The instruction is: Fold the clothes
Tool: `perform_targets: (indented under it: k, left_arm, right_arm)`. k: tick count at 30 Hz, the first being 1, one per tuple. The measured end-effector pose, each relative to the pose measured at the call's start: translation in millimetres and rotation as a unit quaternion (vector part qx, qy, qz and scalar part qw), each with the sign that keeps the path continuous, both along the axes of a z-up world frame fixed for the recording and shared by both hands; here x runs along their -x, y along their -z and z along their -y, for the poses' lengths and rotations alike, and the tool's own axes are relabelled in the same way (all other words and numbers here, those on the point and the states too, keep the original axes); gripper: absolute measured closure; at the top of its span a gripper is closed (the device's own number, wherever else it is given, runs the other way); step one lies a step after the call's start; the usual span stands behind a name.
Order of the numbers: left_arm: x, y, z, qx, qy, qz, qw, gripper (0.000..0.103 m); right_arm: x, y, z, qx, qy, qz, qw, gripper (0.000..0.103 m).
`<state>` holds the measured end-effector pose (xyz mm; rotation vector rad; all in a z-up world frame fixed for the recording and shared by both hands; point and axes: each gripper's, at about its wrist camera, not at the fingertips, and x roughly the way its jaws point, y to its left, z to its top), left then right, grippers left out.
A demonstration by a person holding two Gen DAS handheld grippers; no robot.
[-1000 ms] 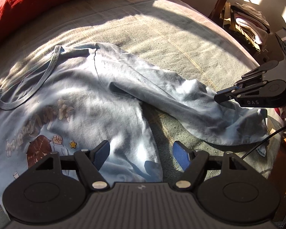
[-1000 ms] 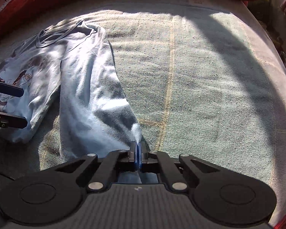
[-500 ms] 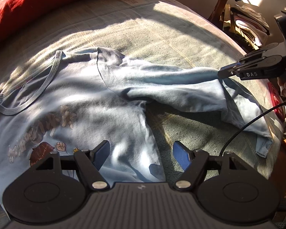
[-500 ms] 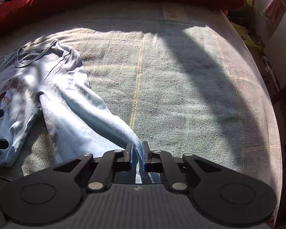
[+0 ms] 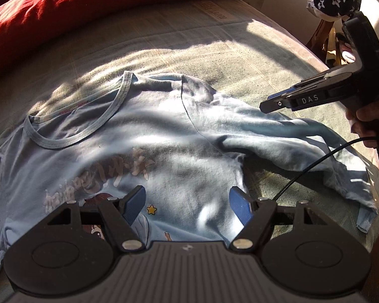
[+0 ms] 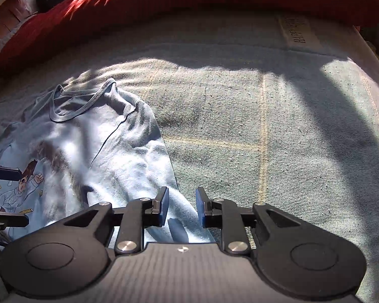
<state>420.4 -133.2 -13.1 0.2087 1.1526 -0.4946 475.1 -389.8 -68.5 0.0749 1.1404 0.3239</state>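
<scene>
Right claw (image 6: 181, 207) parted narrowly, jaws just opened, pads clear of the sleeve (image 6: 149, 176) lying beneath and between them; left claw (image 5: 187, 207) spread wide over the printed chest, gripping nothing; light-blue T-shirt (image 5: 164, 136) spread face up on the grey-green bed (image 6: 265, 126), neckline toward the red pillow (image 5: 88, 5), sleeve stretched out sideways toward the bed's edge; patches of sunlight and shadow across cloth and cover.

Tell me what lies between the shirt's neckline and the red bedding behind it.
Only bare grey-green bed cover separates the light blue shirt neckline from the red bedding, clearest in the right wrist view.
</scene>
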Motion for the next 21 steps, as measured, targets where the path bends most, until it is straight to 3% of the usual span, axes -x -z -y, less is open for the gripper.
perform_targets:
  k: [3,6,10,14,16,21]
  left_arm:
    - [-4,5,-4,0.0,-0.008,-0.006,1.0,0.029]
    - [-8,9,-5,0.0,-0.011,-0.01,0.9999,0.029]
    - [-13,8,-5,0.004,-0.011,-0.008,0.9999,0.029]
    - [-18,6,-3,0.004,-0.008,-0.003,1.0,0.029]
    - [-17,4,-2,0.007,-0.006,-0.001,1.0,0.029]
    - [-12,0,1,0.005,0.004,0.005,1.0,0.029]
  right_arm:
    - [0,6,-12,0.023,-0.02,-0.006,1.0,0.078]
    - [5,5,-23,0.049,-0.043,0.001,0.998,0.101]
    - [-3,-3,-23,0.078,-0.04,0.025,0.996,0.101]
    - [-17,0,-12,0.059,-0.01,0.013,0.998,0.098]
    - [-8,-8,-4,0.048,0.007,0.018,0.999,0.09]
    - [32,-35,32,0.043,0.071,0.028,0.996,0.089]
